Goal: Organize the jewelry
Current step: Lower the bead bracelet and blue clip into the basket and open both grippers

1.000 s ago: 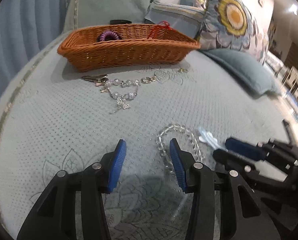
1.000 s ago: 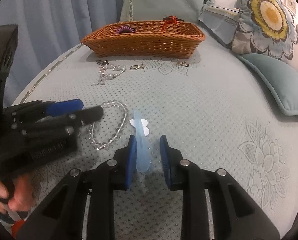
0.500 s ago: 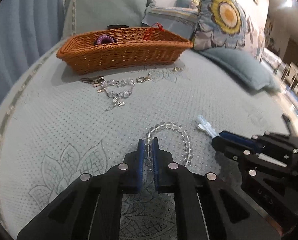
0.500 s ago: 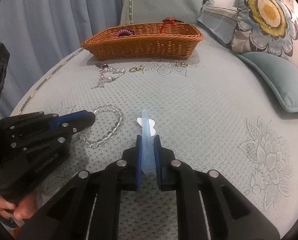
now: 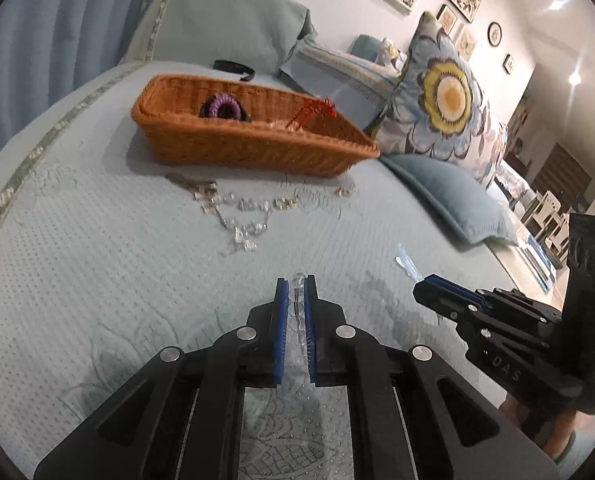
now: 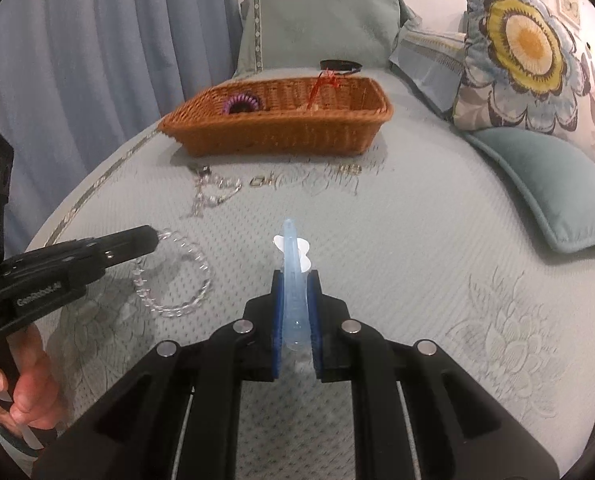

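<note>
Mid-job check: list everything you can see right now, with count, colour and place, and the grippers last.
wicker basket: one, brown, far end of bed
hair tie: one, purple, inside basket
red tassel item: one, inside basket
crystal chain: one, clear, before basket
small clasps: gold-toned, count unclear, before basket
black band: one, behind basket
floral cushion: one, right
teal pillow: one, right
bead bracelet: one, clear, in left gripper
hair clip: one, pale blue, in right gripper

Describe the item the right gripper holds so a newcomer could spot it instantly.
Start at the brown wicker basket on the pale green quilted bedspread, then come forward to the right gripper. Clamped there is a translucent light-blue plastic hair clip with a white bow; unlike the clear bead bracelet nearby, it is one straight piece.
</note>
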